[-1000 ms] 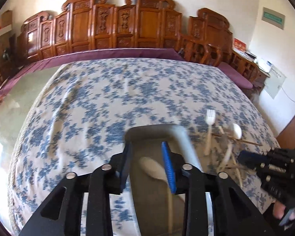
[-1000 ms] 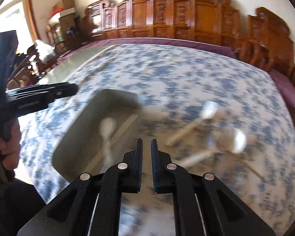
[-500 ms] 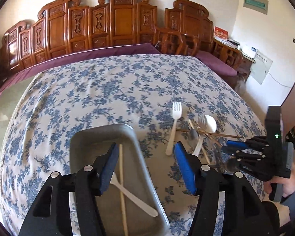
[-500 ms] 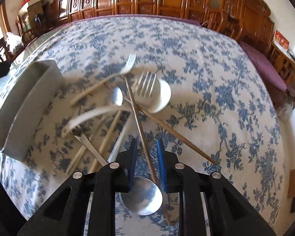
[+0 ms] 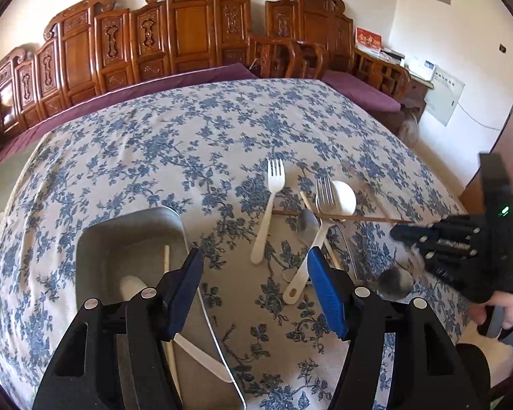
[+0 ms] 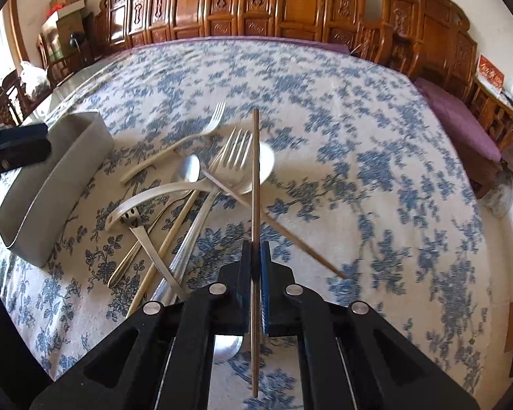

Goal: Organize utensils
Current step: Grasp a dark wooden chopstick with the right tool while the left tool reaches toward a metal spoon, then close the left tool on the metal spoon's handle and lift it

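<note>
My right gripper (image 6: 255, 263) is shut on a brown chopstick (image 6: 255, 171) that points away over the utensil pile. The pile holds a white fork (image 6: 174, 148), a metal fork (image 6: 237, 150), a metal spoon (image 6: 188, 169), a white spoon (image 6: 147, 198) and more chopsticks. In the left wrist view my left gripper (image 5: 256, 290) stands open with nothing between its pads, over the cloth between the grey tray (image 5: 133, 215) and the pile. The tray holds a white spoon (image 5: 130, 285) and a pale chopstick (image 5: 167, 259). The right gripper (image 5: 398, 234) shows at the right, in a hand.
A blue-flowered cloth (image 5: 188, 143) covers the round table. Carved wooden chairs (image 5: 188, 34) line the far wall, with purple cushions behind the table. The tray's wall (image 6: 51, 184) stands left of the pile. A large metal spoon (image 5: 395, 282) lies near the table's right edge.
My left gripper moved right from over the tray toward the pile and its jaws widened. My right gripper came over the pile and closed on the brown chopstick.
</note>
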`<state>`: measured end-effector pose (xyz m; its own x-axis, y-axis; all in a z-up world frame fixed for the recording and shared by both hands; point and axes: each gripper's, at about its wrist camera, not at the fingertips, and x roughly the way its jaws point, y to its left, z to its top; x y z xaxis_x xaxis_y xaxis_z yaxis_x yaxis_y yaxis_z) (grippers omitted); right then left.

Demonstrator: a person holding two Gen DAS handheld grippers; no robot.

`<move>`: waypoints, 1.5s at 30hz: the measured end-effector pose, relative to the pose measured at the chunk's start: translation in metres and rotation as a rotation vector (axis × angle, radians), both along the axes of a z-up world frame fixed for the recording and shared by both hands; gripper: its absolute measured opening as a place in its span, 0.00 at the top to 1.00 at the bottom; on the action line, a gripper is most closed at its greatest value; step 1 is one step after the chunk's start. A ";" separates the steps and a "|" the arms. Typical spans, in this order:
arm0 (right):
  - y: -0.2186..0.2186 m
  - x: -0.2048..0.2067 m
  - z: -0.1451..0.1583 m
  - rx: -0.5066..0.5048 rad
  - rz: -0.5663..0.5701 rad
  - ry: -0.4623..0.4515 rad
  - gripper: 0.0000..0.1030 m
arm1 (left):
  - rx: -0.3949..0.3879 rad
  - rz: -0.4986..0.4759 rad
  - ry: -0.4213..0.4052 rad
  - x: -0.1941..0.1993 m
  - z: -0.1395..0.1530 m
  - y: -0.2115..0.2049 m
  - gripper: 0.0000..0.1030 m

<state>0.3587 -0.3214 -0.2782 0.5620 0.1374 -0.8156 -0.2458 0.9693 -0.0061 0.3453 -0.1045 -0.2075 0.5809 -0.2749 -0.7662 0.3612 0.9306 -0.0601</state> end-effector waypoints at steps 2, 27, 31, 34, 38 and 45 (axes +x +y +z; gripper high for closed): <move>-0.009 -0.004 0.007 0.007 -0.023 -0.017 0.94 | 0.004 -0.005 0.005 0.000 -0.002 -0.003 0.41; -0.092 -0.081 0.041 0.034 -0.175 -0.069 0.94 | -0.011 0.008 0.127 -0.046 -0.029 -0.093 0.41; -0.105 -0.081 0.042 0.047 -0.193 -0.069 0.94 | 0.005 -0.005 0.140 -0.050 -0.034 -0.122 0.41; -0.120 -0.081 0.046 0.073 -0.223 -0.074 0.94 | 0.028 -0.021 0.151 -0.049 -0.040 -0.143 0.41; -0.138 -0.081 0.046 0.112 -0.262 -0.070 0.94 | 0.065 -0.043 0.172 -0.047 -0.051 -0.167 0.41; -0.143 -0.080 0.045 0.144 -0.270 -0.064 0.94 | 0.179 -0.050 0.179 -0.042 -0.068 -0.193 0.49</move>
<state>0.2790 -0.4639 -0.2328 0.6439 0.0872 -0.7601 0.0174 0.9916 0.1285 0.3035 -0.2976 -0.2751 0.4207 -0.1504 -0.8946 0.4056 0.9133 0.0372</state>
